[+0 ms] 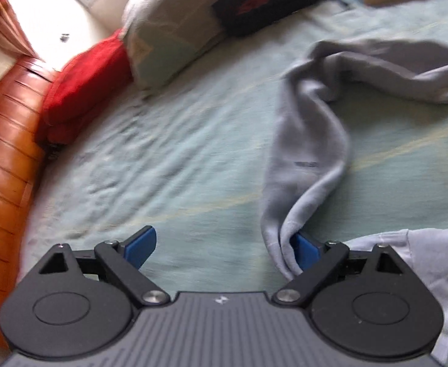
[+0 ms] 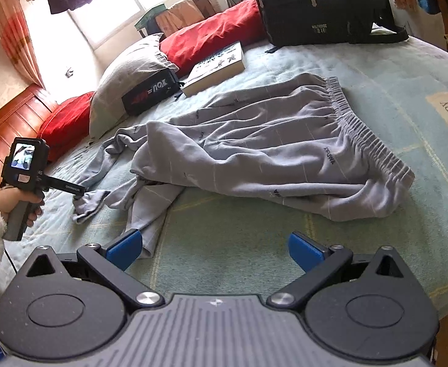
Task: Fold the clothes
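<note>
we see grey trousers (image 2: 272, 150) lying crumpled on the bed (image 2: 254, 263), not folded. the waistband (image 2: 367, 140) is on the far right, and the two legs run from there to the left, so the long axis goes across the bed from right to left, toward the left claw (image 1: 224, 249).

the left claw stands wide apart. one leg cuff (image 1: 280, 238) hangs against its right finger (image 1: 306, 252), but the two fingers do not press it between them. in the right wrist view this claw is at the end of the farther leg, held by a hand (image 2: 19, 205) in a white fluffy sleeve.

the right claw (image 2: 213, 250) is also apart and holds nothing. the cuff of the nearer leg (image 2: 146, 229) lies just beside its left finger (image 2: 126, 249), touching or almost touching; we cannot tell which.

so each claw is close to one leg end, and the waistband is well apart from both. we judge that a coming grasp turns on these two cuffs.

there is a black bag (image 2: 321, 6) at the head of the bed; what is in it is hidden. a book (image 2: 214, 70) and pillows (image 2: 126, 91) lie near it.
</note>
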